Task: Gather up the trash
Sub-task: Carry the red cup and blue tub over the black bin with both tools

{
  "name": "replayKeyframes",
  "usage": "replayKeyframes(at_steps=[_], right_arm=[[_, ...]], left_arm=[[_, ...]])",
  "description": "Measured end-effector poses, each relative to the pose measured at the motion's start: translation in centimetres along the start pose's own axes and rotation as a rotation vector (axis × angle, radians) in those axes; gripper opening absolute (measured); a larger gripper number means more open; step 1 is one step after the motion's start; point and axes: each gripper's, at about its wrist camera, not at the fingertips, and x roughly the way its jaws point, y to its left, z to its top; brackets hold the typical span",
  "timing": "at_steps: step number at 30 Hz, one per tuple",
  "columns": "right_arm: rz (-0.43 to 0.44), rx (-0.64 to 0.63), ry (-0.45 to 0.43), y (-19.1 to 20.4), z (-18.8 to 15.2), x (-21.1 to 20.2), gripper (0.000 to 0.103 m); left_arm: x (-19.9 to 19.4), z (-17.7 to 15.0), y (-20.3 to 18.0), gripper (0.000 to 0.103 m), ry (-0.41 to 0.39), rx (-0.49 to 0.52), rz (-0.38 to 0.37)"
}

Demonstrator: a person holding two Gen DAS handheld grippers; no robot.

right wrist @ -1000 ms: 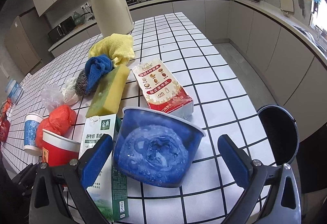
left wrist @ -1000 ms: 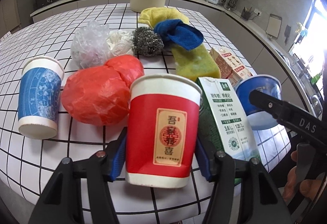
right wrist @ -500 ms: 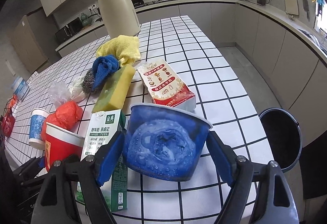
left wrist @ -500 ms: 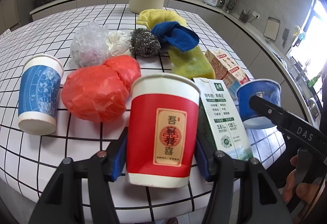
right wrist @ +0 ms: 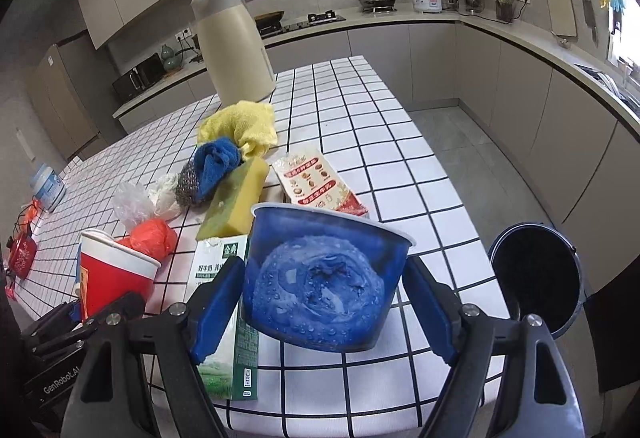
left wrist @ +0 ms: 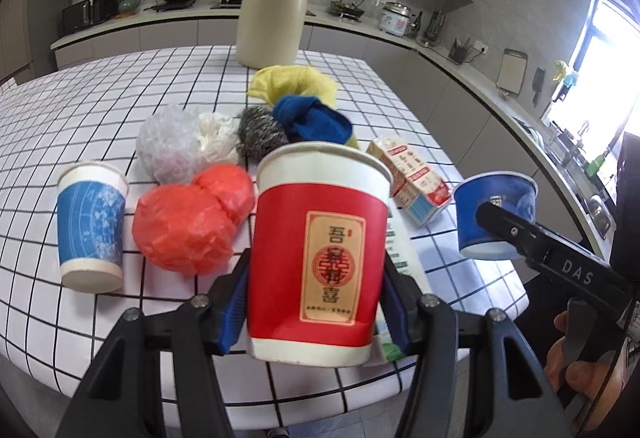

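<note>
Left gripper (left wrist: 314, 302) clamps the smooth red paper cup (left wrist: 318, 254), blue pads on both sides, base clear of the gridded tabletop (left wrist: 48, 126); right gripper (right wrist: 324, 312) has just been closing and now pinches the glossy blue plastic bowl (right wrist: 324, 278), beaded with droplets; behind sit a green milk carton (right wrist: 230, 350), crinkled red bag (left wrist: 188, 222), blue paper cup (left wrist: 90, 230); round black bin (right wrist: 536, 278) stands open on the floor to the right.

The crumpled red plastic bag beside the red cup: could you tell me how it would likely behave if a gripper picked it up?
The red plastic bag looks like thin, crinkled film bunched into two lumps, so it would probably squash and give under the fingers rather than resist. It seems light for its bulk. Its glossy surface may slip, so a pinch on a fold looks safer.
</note>
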Motion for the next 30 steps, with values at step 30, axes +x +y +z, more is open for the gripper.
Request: replayKeyframes(at_steps=[30], right_arm=[[-0.100, 0.160, -0.006, -28.2, 2.1, -3.9, 0.080]], left_arm=[[10.4, 1.7, -25.9, 0.059, 0.082, 0.141, -0.185]])
